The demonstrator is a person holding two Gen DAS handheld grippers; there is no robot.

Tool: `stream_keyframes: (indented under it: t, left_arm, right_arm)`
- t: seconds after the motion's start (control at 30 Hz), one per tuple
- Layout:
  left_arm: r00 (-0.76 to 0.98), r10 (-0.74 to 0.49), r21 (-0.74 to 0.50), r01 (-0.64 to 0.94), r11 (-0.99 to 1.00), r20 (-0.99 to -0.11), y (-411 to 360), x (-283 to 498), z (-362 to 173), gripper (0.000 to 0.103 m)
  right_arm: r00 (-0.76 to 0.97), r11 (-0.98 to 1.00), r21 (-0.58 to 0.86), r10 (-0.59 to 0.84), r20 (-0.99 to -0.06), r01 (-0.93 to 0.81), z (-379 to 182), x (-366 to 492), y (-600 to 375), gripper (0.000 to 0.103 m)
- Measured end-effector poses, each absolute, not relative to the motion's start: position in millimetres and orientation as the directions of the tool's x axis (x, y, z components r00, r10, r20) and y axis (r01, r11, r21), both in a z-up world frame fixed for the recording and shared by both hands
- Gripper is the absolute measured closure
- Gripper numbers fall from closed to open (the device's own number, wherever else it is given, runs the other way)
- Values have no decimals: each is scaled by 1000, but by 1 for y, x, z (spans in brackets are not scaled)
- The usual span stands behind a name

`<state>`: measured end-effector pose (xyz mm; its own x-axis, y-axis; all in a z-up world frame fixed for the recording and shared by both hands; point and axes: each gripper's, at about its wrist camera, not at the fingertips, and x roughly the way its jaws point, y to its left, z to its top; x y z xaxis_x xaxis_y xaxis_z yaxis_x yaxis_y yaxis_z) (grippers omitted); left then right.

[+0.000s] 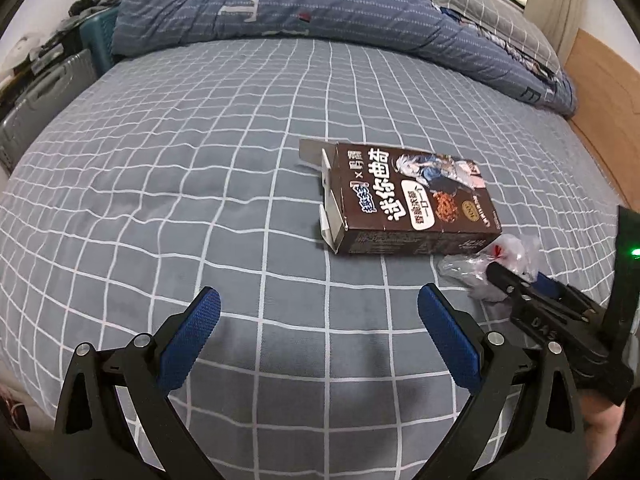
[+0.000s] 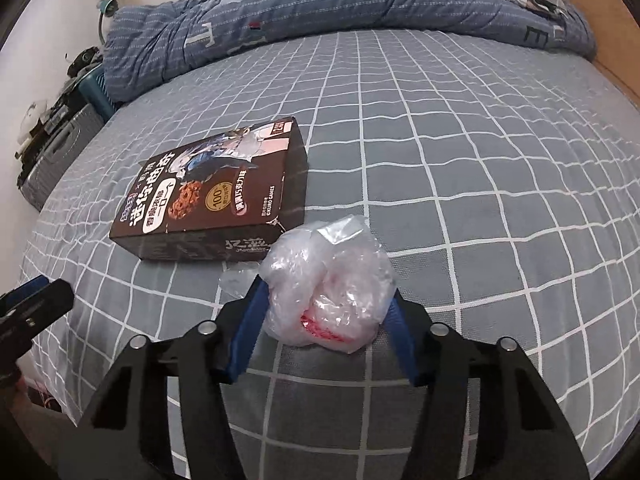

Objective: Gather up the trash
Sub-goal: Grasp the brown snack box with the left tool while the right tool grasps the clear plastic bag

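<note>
Both grippers tilt downward — the left gripper [image 1: 319, 308] with its blue pads spread wide and bare, the right gripper [image 2: 326, 296] with its pads pressing a crumpled plastic bag [image 2: 332, 280].

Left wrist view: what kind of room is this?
Most likely a bedroom: a bed with a grey checked sheet, a rumpled blue quilt at its far end, and a suitcase standing beside it.

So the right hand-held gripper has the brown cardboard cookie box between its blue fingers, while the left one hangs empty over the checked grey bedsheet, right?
Not quite. The right hand-held gripper has the crumpled clear plastic bag between its blue fingers, as the right wrist view shows. The brown cardboard cookie box lies untouched beside it. The left hand-held gripper does hang empty over the checked grey bedsheet.
</note>
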<state>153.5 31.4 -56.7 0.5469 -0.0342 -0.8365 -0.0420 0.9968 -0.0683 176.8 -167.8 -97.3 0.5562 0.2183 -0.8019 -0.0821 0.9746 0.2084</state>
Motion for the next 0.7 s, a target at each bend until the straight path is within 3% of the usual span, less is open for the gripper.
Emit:
stream_keyframes:
  t: [0.27, 0.4, 0.7]
  left_arm:
    - [557, -62, -67, 11, 998, -828, 29, 165, -57, 6]
    - [561, -31, 7, 67, 998, -827, 19, 183, -58, 7]
    - [543, -99, 179, 436, 882, -834, -25, 239, -41, 8]
  right_arm:
    - [593, 977, 209, 185, -783, -29, -74, 173, -203, 52]
    - [595, 973, 228, 194, -780, -18, -61, 173, -228, 52]
    - [627, 970, 243, 183, -757, 10, -38, 170, -273, 52]
